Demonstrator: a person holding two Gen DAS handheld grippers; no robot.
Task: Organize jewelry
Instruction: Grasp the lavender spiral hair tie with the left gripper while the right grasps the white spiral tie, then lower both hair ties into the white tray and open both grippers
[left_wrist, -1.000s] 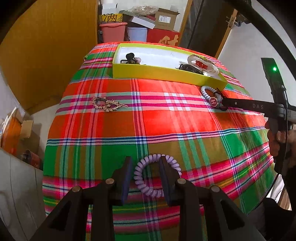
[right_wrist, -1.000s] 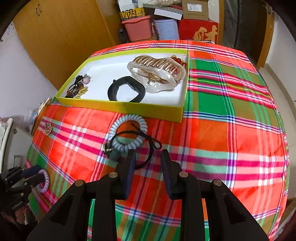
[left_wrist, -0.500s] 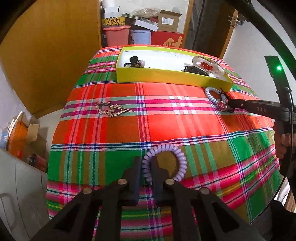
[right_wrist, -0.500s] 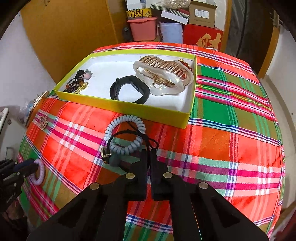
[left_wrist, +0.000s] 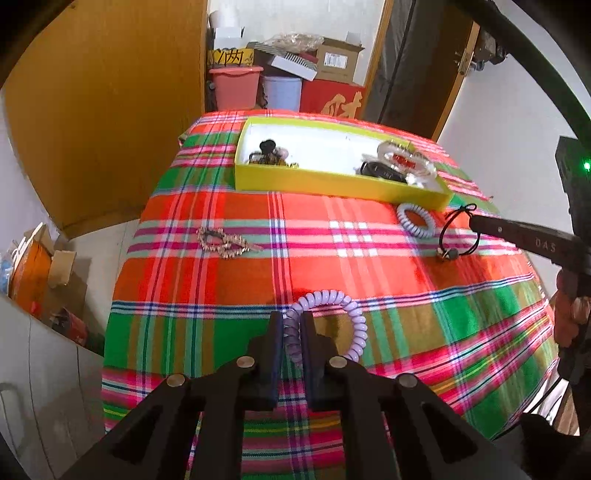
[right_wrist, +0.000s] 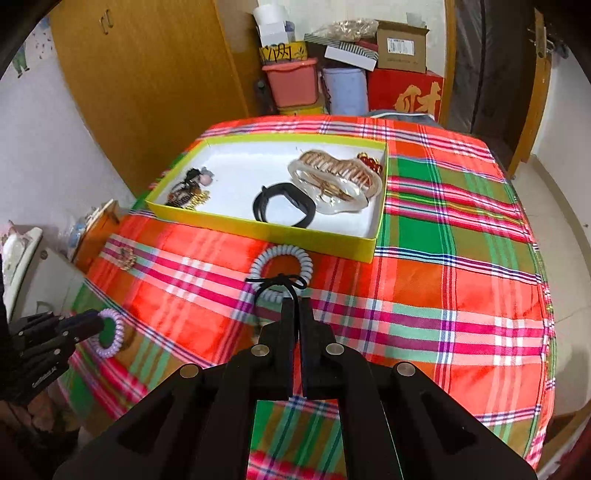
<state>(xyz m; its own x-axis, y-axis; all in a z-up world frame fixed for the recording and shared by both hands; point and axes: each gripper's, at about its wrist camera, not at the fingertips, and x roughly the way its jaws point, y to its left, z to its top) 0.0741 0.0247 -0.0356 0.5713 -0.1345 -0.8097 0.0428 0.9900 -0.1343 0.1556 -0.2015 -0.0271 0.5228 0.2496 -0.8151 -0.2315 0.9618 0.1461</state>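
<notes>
While both of my grippers are working over the bench (left_wrist: 369, 269) with its bright plaid cloth, my left gripper (left_wrist: 293, 332) is pinching the lilac spiral hair tie (left_wrist: 354, 325) near the front edge, its jaws closed on one side of the coil so that the rest of the loop is sticking out to the right. The jaws were closing in on it just now. My right gripper (right_wrist: 295, 314) is clamping the black cord bracelet (left_wrist: 458, 232), jaws fully together on the cord near its knot; in the left wrist view the loop is hanging from the tips with its small charm at the bottom, just above or on the cloth, I cannot tell which. Just beyond it, a white spiral hair tie (right_wrist: 280, 266) is lying flat on the cloth, close to the front wall of the yellow box (right_wrist: 266, 230). Inside that box are lying a black band (right_wrist: 284, 205), a large clear hair claw (right_wrist: 332, 184) and a small tangle of dark and gold pieces (right_wrist: 188, 190) in the far left corner. A gold ornate hair clip (left_wrist: 225, 242) is lying on the cloth, well apart from the box, off to the left.
</notes>
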